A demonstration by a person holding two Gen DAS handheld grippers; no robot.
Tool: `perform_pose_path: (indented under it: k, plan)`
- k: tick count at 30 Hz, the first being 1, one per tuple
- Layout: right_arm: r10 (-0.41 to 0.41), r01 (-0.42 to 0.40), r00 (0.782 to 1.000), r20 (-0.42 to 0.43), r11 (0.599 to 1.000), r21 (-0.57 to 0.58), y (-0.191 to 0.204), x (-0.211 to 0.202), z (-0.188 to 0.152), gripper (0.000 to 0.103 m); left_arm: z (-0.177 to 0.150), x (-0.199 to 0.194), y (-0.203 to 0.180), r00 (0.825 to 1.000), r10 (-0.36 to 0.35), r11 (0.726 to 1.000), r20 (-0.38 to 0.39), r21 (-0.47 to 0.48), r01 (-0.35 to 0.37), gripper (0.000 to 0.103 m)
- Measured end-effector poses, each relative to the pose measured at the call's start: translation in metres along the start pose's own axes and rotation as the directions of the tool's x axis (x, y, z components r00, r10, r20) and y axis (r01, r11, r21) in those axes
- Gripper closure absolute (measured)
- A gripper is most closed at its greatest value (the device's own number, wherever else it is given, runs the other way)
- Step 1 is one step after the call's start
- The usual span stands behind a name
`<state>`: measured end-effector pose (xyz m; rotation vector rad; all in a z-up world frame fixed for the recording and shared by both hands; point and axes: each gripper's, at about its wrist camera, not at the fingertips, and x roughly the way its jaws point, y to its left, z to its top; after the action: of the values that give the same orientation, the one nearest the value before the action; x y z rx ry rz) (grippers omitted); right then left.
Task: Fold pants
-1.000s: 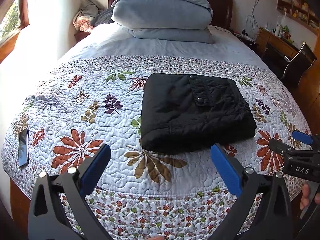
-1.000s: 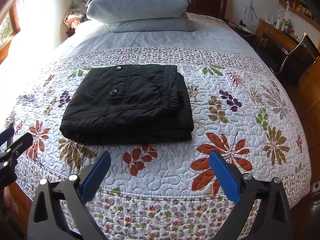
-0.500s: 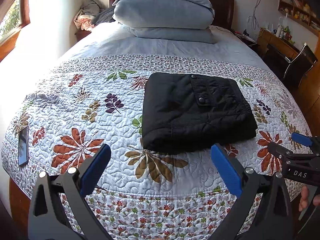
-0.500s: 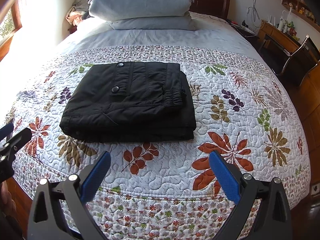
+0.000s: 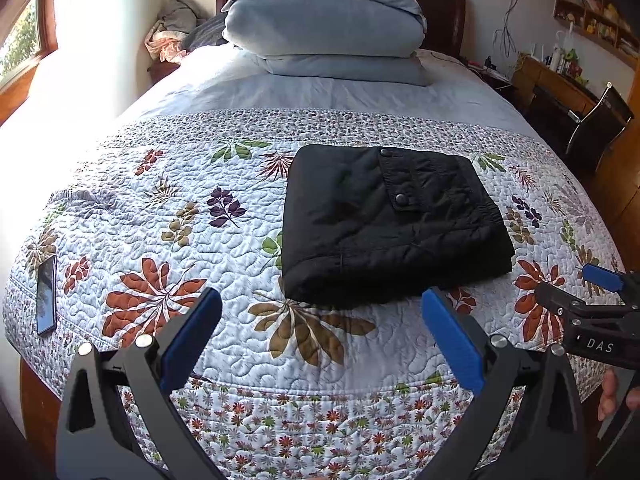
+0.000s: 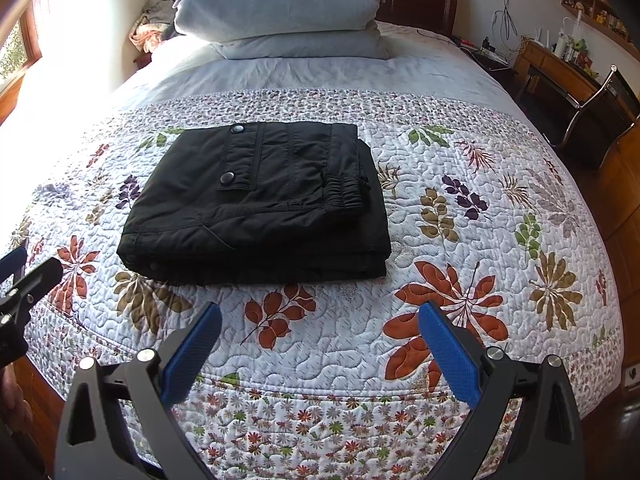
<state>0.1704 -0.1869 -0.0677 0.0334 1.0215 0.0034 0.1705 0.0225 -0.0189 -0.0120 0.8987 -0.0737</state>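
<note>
While both sets of tongs hang over the foot of the bed, I'm calling the folding itself finished, or very close to it. Nearest to me, the left tongs (image 5: 320, 324) are spread wide with nothing between the blue pads, and the right tongs (image 6: 320, 332) are the same, released and empty. In the left view I can see the right tongs off to the side with a bit of the hand (image 5: 616, 394) that holds them.

Just beyond the pads is bare quilt (image 6: 340, 340), with its leaf pattern, and then the pants (image 6: 260, 204). They sit as a compact black rectangle, several layers stacked, with the pocket flap and snaps on top and the gathered waistband toward the right edge. They lie flat on the quilt, ahead of both tongs and touching neither. From the left tongs they are ahead and slightly right, and from the right tongs ahead and slightly left.

My read is that the step in hand is a check of the result. If anything remains, it's a light press on the top layer where the waistband sits short of the layer below. That would call for a gentle reach forward and no gripping.

Off to the left a phone (image 5: 46, 294) lies near the quilt's edge, and at the far end are the pillows (image 6: 280, 12).
</note>
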Motion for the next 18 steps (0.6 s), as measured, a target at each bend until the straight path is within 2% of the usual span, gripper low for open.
perform_pose_path:
  k: [18]
  plan:
    - [0.0, 0.0, 1.0, -0.003, 1.0, 0.001, -0.0001, 0.0024, -0.0017, 0.004, 0.0035, 0.0013, -0.0018, 1.0, -0.003, 1.0, 0.002, 0.006, 0.003, 0.003]
